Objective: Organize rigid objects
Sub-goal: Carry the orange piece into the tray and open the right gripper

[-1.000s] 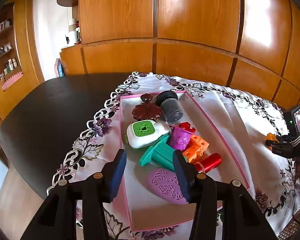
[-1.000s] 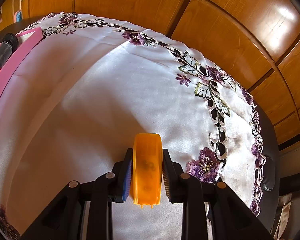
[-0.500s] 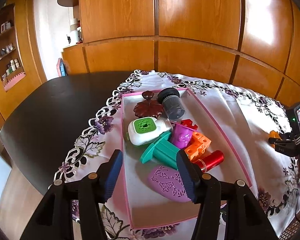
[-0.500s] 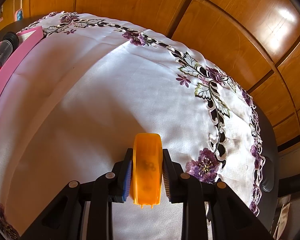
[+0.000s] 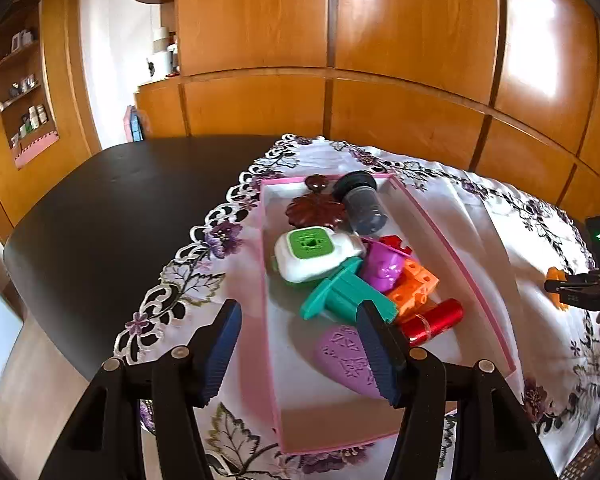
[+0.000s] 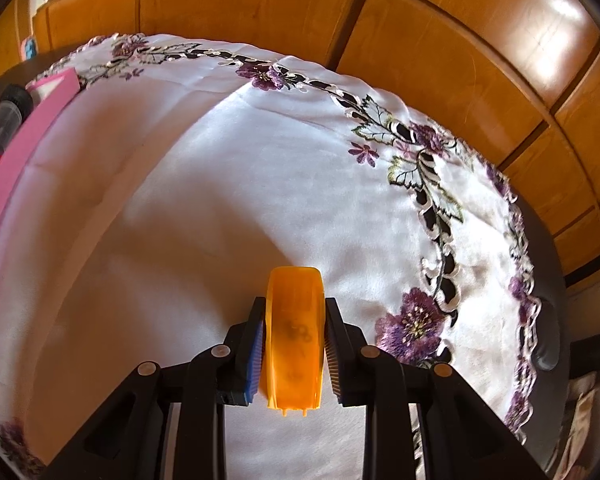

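My right gripper [image 6: 294,344] clamps an orange piece [image 6: 294,336] over bare cloth [image 6: 220,200]; my left gripper [image 5: 300,344], empty, is widening above the pink tray's [image 5: 475,292] near edge.

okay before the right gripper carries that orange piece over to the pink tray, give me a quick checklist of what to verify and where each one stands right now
1. Right gripper pads clamped on the orange piece: ok.
2. Piece seated squarely, not slipping: ok; it sits straight between the pads.
3. Free floor in the pink tray for a drop: ok; its near end is bare.
4. Left gripper out of the drop zone: not ok; it hangs over the tray's near end, jaws opening, nothing between them.
5. White tablecloth between piece and tray free of obstacles: ok.
6. Toy pile stable, including the red cylinder: cannot tell.
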Demonstrator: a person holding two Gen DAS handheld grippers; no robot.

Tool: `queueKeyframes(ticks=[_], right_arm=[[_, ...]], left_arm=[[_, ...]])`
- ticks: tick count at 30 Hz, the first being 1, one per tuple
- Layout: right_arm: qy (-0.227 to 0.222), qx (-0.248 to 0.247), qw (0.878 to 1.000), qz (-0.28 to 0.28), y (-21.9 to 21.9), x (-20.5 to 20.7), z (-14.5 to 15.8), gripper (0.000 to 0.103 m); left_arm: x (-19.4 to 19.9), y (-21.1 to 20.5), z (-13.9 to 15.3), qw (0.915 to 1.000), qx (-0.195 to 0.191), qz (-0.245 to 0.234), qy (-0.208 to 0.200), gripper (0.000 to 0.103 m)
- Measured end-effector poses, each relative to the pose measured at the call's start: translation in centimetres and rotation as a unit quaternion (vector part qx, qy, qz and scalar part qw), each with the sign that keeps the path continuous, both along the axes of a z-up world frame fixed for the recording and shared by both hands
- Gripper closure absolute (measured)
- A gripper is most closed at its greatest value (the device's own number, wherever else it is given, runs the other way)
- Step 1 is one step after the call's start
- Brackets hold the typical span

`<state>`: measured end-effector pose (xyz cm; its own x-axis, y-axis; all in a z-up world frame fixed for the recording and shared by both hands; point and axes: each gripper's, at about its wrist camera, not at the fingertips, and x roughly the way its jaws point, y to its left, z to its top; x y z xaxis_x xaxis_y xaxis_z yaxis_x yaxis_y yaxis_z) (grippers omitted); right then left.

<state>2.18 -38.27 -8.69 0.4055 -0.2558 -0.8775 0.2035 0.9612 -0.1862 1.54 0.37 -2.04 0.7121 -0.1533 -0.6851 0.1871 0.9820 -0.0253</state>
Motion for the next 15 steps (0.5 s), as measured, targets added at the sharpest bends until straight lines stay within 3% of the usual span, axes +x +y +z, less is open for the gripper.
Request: queueKeyframes(ticks=[4,8,12,15], right_arm=[[-0.043,0.044,0.998,0.017,1.9,-0.6,2.5,0.077],[-0.087,0.084,0.989,0.083,6.5,-1.0,5.6,0.077],[-0.116,0.113,0.972,0.171,12.6,-1.3,8.0,0.077],[-0.112,0.134,0.958,0.228,16.8,-1.3,8.4,0.077]], left_arm=[[0.4,1.3,-0.2,0.9998,-0.005,0.018,0.001,0.042],[0.9,2.4,-0.6,0.9993,-0.007,0.036,0.005,0.042],[1.1,3.2,-0.8,0.9989,-0.009,0.046,0.007,0.042],[1.2,3.7,-0.9,0.9985,-0.012,0.053,0.008,0.041]])
